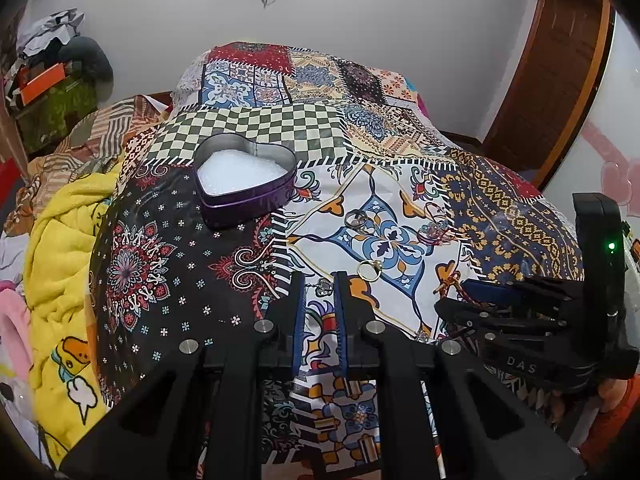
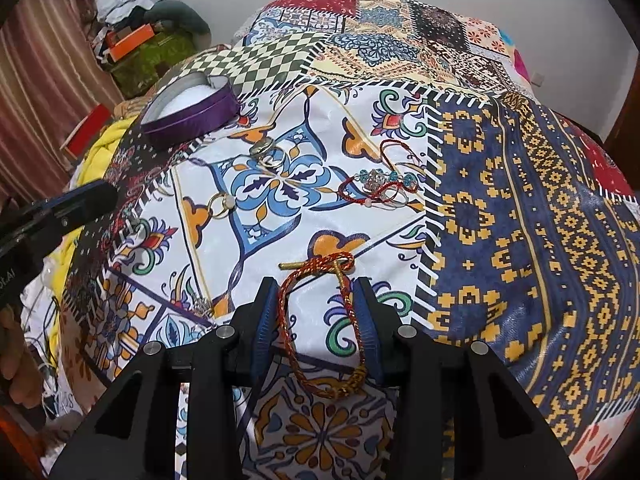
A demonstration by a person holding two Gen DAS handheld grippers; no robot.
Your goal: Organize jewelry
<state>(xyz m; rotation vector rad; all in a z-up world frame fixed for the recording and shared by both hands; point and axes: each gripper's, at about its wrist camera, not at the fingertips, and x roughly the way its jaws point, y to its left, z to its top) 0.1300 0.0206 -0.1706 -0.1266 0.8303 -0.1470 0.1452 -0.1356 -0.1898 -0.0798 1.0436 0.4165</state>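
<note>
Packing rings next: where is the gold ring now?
In the left wrist view the gold ring lies on the patchwork bedspread, just beyond the left claw, nearer than the heart-shaped tin.
</note>
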